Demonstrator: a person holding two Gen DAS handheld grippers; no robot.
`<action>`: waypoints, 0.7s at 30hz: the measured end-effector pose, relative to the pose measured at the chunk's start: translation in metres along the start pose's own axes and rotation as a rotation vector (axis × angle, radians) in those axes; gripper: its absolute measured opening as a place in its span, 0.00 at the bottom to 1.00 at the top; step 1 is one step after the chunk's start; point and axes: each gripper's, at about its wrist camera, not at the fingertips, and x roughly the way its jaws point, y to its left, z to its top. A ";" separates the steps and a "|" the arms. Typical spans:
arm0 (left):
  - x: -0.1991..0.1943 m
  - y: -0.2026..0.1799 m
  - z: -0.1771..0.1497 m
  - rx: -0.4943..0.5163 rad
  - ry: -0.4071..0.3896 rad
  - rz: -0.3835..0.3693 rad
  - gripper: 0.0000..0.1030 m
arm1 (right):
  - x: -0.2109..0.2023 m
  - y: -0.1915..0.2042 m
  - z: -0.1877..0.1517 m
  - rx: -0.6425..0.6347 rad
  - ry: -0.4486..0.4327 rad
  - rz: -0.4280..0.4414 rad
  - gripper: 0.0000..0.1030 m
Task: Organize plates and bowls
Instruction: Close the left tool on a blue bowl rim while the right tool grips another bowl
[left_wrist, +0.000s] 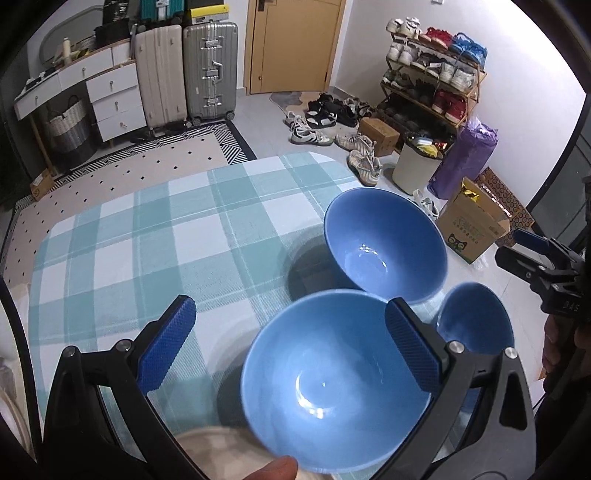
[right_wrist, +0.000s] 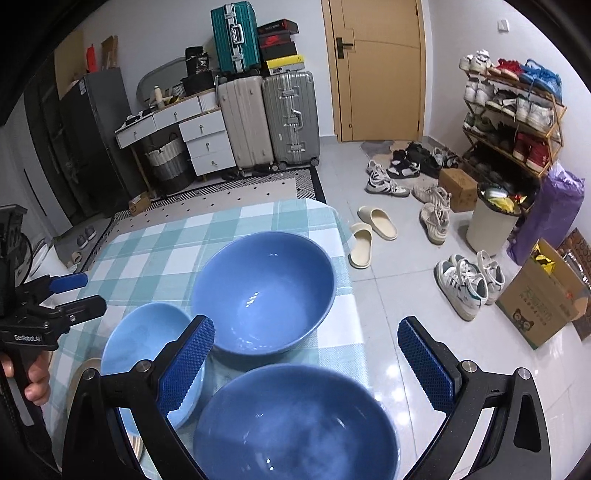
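Three glossy blue bowls (right_wrist: 264, 291), smallest (right_wrist: 144, 339) possibly paler, checked tablecloth (left_wrist: 147, 236)

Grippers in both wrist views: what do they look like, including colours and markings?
Both are black handheld frames with silver pivot bolts. Each gripper, left and right, has two fingers faced with blue knurled pads. Seen from the right view, the left unit carries white lettering on its body and a pistol-style handle.

Ahead of the gripper a yellow door (right_wrist: 380, 70) stands in a white wall, suitcases (right_wrist: 267, 118) to its left, shoe rack (right_wrist: 513, 118) right, grey-tiled floor (right_wrist: 406, 251).
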 end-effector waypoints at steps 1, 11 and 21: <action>0.008 -0.002 0.005 0.004 0.010 0.005 0.99 | 0.003 -0.003 0.002 0.005 0.003 -0.005 0.99; 0.078 -0.010 0.035 0.011 0.098 -0.005 0.95 | 0.049 -0.023 0.018 0.041 0.076 -0.001 0.99; 0.125 -0.023 0.040 0.023 0.167 -0.044 0.70 | 0.089 -0.029 0.021 0.043 0.142 0.008 0.78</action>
